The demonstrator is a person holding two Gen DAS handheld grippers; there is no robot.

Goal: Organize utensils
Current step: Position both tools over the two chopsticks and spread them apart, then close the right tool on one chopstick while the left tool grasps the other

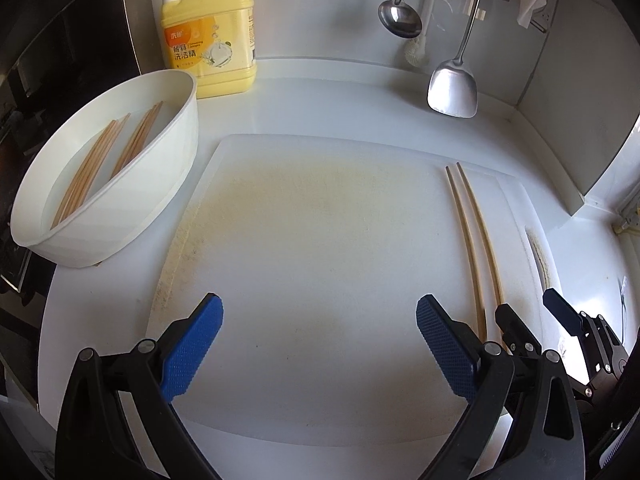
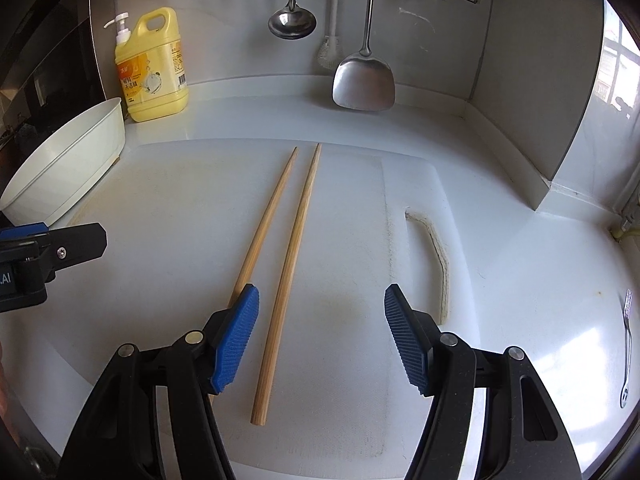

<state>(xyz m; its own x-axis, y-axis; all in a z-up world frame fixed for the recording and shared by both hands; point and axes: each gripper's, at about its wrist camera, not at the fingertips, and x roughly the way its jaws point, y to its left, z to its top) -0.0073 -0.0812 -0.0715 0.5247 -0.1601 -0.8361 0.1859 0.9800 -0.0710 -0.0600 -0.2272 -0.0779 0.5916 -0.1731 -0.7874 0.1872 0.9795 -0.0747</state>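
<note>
Two wooden chopsticks [image 2: 289, 270] lie side by side on a white cutting board [image 2: 352, 216], pointing away from me. My right gripper [image 2: 322, 296] is open low over their thick ends. One stick lies between the fingers, and the left finger covers part of the other. In the left wrist view the same chopsticks [image 1: 472, 236] lie at the board's [image 1: 312, 220] right side. My left gripper [image 1: 320, 312] is open over the bare board, with nothing between its fingers. The right gripper [image 1: 530, 306] sits just to its right. A white oval bin [image 1: 140, 208] at the left holds several chopsticks [image 1: 92, 172].
A yellow detergent bottle [image 1: 212, 36] stands behind the bin. A ladle [image 2: 292, 20] and a metal spatula [image 2: 363, 84] hang on the back wall. A fork [image 2: 627, 344] lies on the counter at the far right. A wall corner juts in at the right [image 2: 576, 152].
</note>
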